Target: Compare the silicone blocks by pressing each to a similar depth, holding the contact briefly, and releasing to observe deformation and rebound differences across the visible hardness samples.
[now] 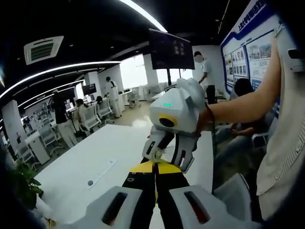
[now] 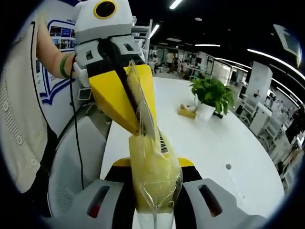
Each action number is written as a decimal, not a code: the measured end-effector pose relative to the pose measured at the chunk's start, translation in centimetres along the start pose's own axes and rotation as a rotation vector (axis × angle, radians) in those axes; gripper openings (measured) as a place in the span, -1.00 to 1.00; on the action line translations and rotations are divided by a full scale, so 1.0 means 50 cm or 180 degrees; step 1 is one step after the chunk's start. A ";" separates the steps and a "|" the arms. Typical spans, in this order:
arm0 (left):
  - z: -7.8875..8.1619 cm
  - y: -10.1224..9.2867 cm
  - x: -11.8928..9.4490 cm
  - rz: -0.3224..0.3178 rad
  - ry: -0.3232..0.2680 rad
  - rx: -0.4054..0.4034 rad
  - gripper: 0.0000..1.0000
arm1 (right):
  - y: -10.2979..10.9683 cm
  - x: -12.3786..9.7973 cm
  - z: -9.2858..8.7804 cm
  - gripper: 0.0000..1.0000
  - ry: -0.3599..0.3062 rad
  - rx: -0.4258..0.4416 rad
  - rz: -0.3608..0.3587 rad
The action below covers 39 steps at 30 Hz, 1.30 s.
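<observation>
A pale yellow silicone block (image 2: 155, 183) sealed in a clear plastic bag with a barcode label stands upright between the jaws of my right gripper (image 2: 155, 164), which is shut on it. My left gripper (image 2: 138, 129) comes in from the upper left of the right gripper view, its yellow jaws pinched shut on the bag's top edge (image 2: 136, 90). In the left gripper view, my left gripper (image 1: 155, 168) is shut, tip to tip with the right gripper (image 1: 167, 155), which a hand holds. The block is hidden there.
Below both grippers lies a long white table (image 2: 224, 143) with a small round hole (image 2: 228, 167). A potted plant (image 2: 212, 95) and a small yellow object (image 2: 187, 112) stand farther along. A grey chair (image 2: 81, 157) sits at the table's edge. People and desks fill the background.
</observation>
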<state>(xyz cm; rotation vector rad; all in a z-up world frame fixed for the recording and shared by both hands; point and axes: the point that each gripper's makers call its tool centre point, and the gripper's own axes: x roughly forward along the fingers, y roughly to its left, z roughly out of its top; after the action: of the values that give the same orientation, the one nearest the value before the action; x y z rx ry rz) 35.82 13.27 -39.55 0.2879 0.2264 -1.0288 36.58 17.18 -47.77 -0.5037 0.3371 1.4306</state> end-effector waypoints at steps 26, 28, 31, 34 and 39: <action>-0.007 0.008 -0.007 0.0030 0.0018 -0.0026 -1.00 | -0.004 0.015 0.003 -0.50 -0.0031 -0.0019 0.0078; -0.007 0.007 -0.007 0.0031 0.0022 -0.0029 -1.00 | -0.003 0.017 0.003 -0.49 -0.0029 -0.0020 0.0094; -0.009 0.008 -0.007 0.0033 0.0024 -0.0042 -1.00 | -0.004 0.019 0.002 -0.49 -0.0027 -0.0024 0.0100; -0.011 0.009 -0.008 0.0026 0.0035 -0.0049 -1.00 | -0.004 0.020 0.000 -0.47 -0.0016 -0.0036 0.0109; -0.017 0.010 -0.007 0.0017 0.0043 -0.0070 -1.00 | -0.001 0.024 -0.005 -0.44 -0.0005 -0.0038 0.0123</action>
<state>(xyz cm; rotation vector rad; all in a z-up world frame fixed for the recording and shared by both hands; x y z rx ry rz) 36.02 14.07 -40.18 0.2756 0.2489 -1.0188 36.79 18.09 -48.59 -0.5079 0.3388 1.4711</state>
